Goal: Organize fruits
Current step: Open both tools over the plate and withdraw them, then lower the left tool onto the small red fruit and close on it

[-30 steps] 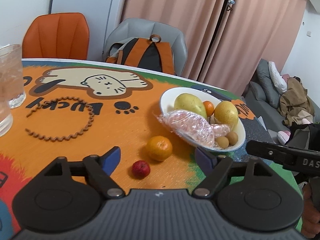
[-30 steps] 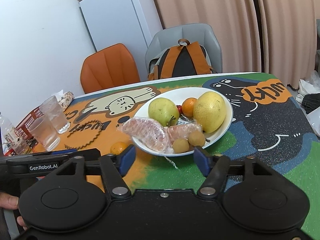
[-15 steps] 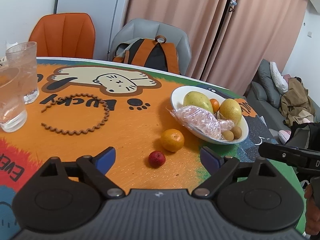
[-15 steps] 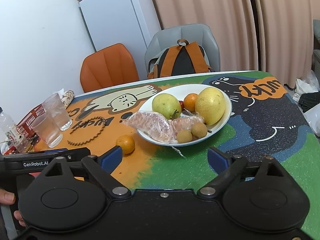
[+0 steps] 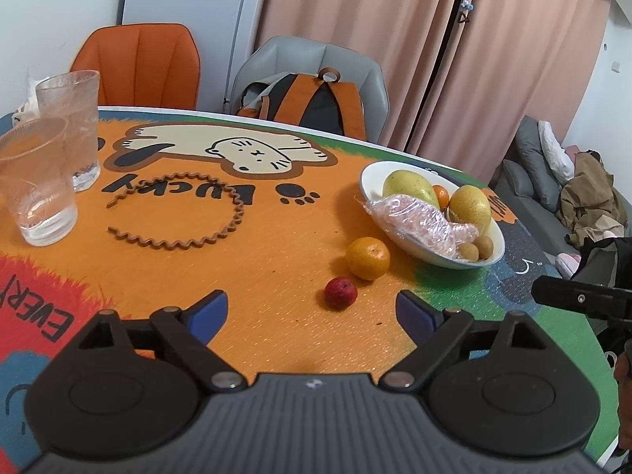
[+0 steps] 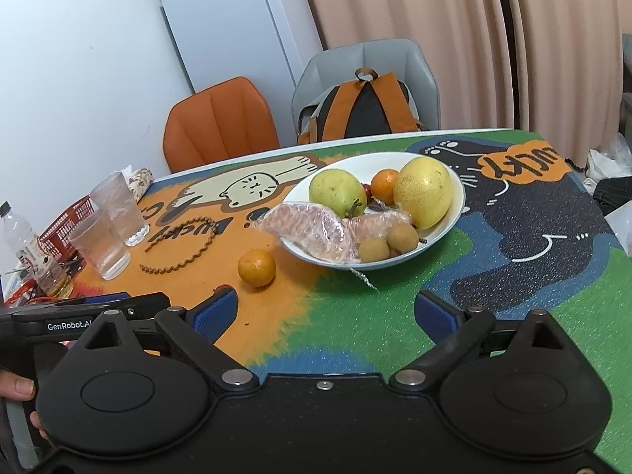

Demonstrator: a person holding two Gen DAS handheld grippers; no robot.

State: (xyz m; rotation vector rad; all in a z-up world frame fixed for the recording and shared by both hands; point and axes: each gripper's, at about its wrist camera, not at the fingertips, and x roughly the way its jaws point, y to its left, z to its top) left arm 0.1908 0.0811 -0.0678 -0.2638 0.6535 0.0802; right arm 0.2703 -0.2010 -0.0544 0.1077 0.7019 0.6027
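Since a second ago both views have been pulled back from the table, so the white bowl (image 5: pixel 410 251) sits farther off and more orange cloth is seen; both pairs of jaws have just been opening, with nothing between them. Left wrist view: the left gripper (image 5: pixel 312 310) is spread wide and empty above the cloth, a small red fruit (image 5: pixel 341 292) lying just ahead between its blue fingertips (image 5: pixel 209 310), untouched. A loose mandarin (image 5: pixel 368 258) is seen just beyond it, beside the bowl's near rim but apart from it. Yellow-green fruits, a wrapped pink piece and small brown fruits are heaped in the bowl. Two glasses (image 5: pixel 37 181) and a wavy brown ring (image 5: pixel 177 207) are placed to the left. Right wrist view: the right gripper (image 6: pixel 326 310) is likewise held wide open and empty, over the orange-green boundary of the cloth. The bowl (image 6: pixel 454 213) is centred ahead, the mandarin (image 6: pixel 256 267) left of it on the cloth, the glasses (image 6: pixel 108 233) farther left.
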